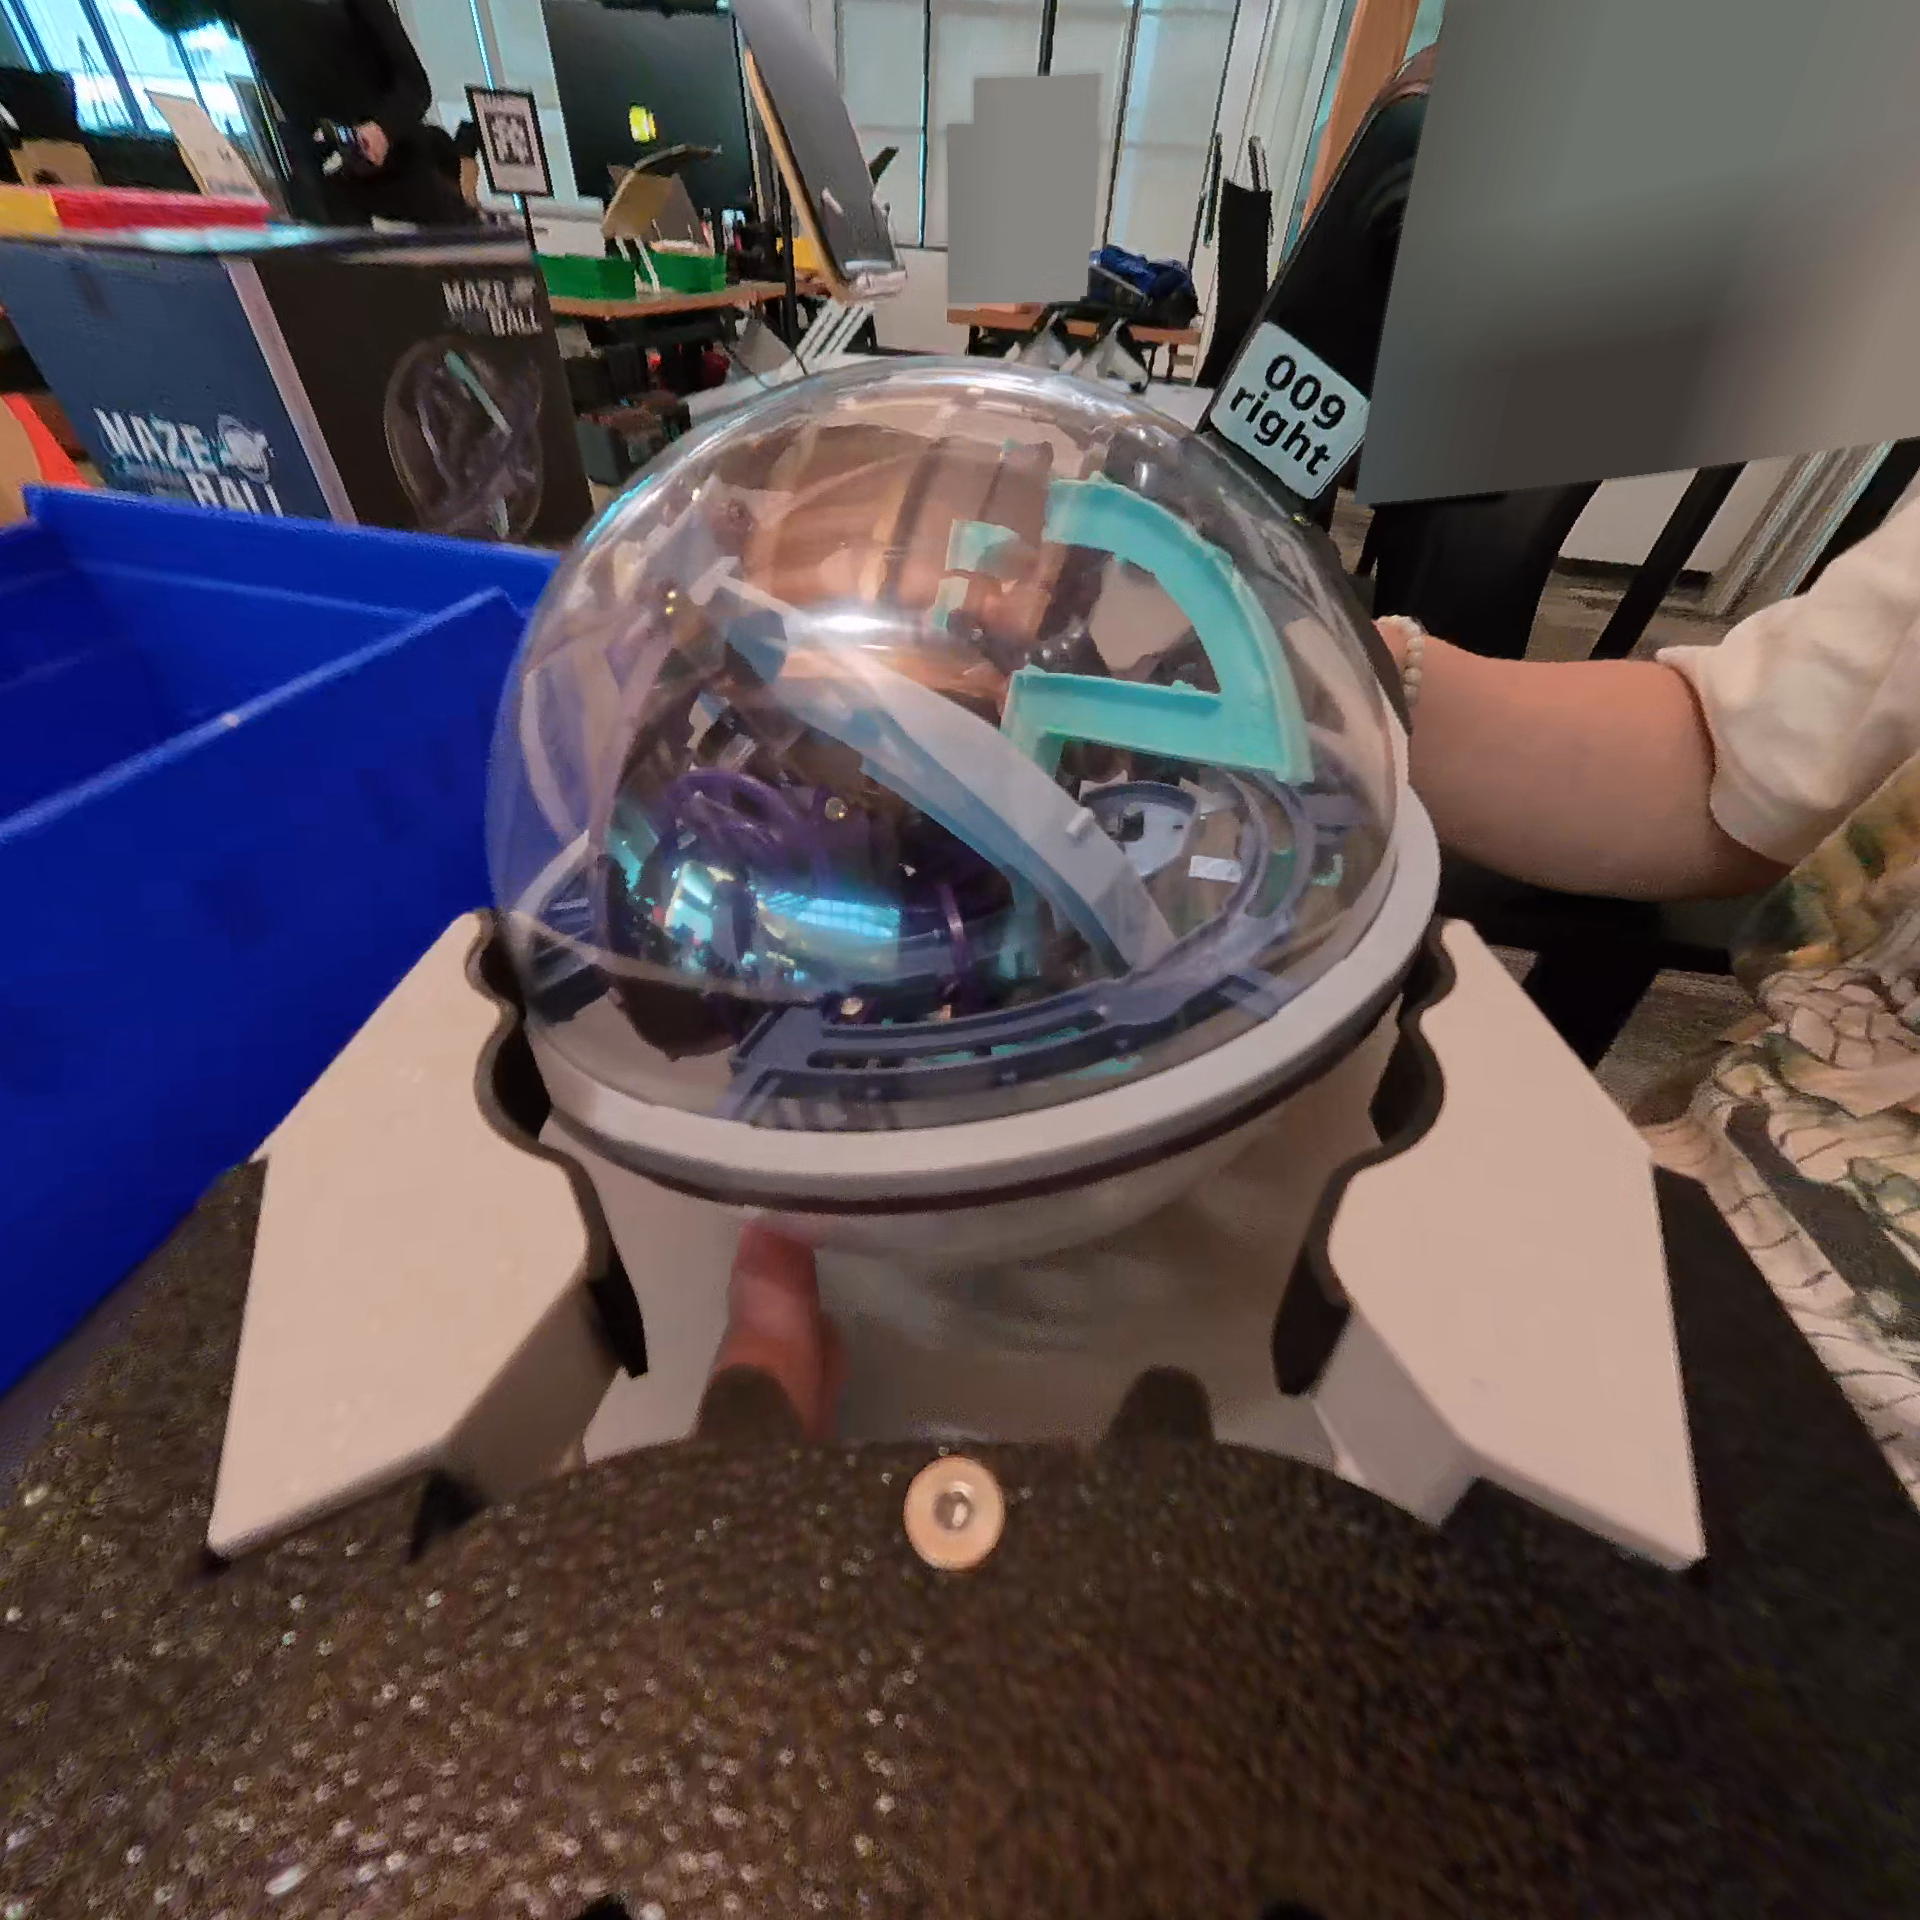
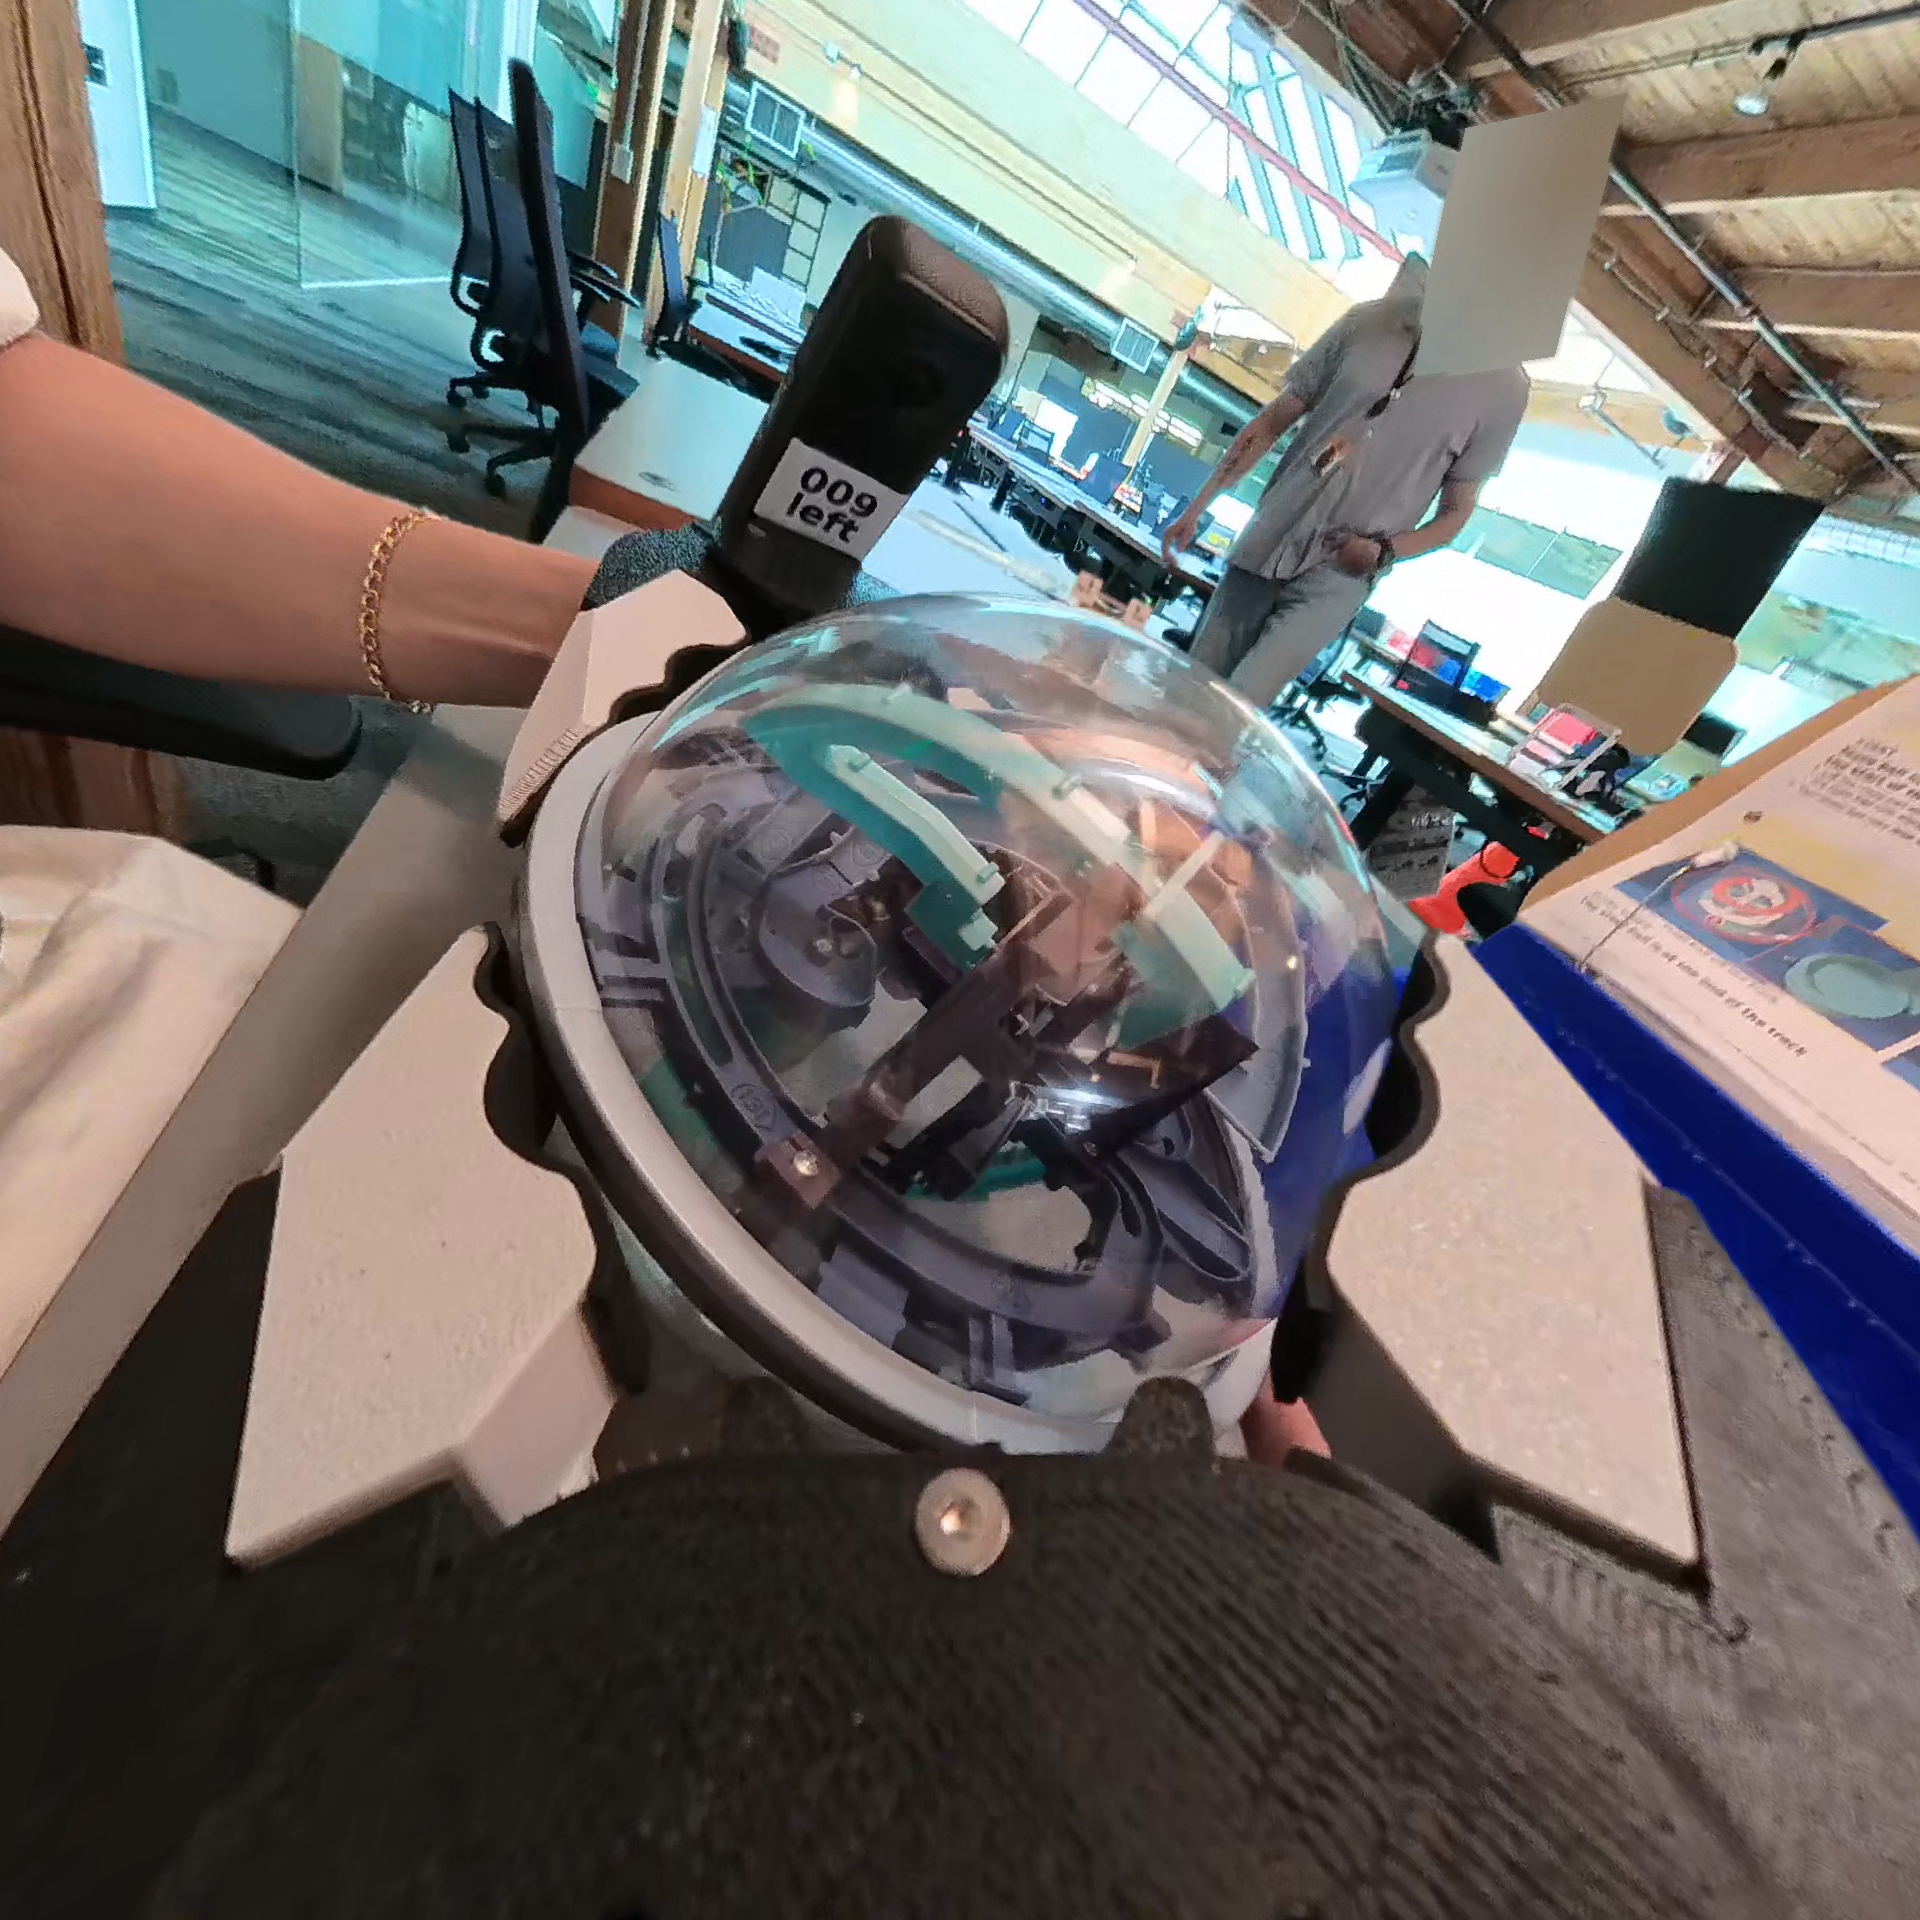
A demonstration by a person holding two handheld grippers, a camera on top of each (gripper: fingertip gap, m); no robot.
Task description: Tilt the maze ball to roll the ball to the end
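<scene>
the clear-domed, white-banded plastic maze ball (image 1: 935, 790) is clamped by the left gripper (image 1: 961, 1049) and the right gripper (image 2: 961, 1060) from opposite sides, dome tilted upward.

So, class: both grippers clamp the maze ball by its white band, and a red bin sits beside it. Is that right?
One detail is wrong: the bin is blue, not red, as the left wrist view shows. The rest stands: the left gripper and right gripper both clamp the maze ball at its white band.

The maze ball (image 1: 935, 790) sits between the left gripper (image 1: 961, 997) fingers and the right gripper (image 2: 961, 1039) fingers; a bin (image 1: 208, 790) lies left of it, a box (image 1: 312, 364) behind the bin.
</scene>
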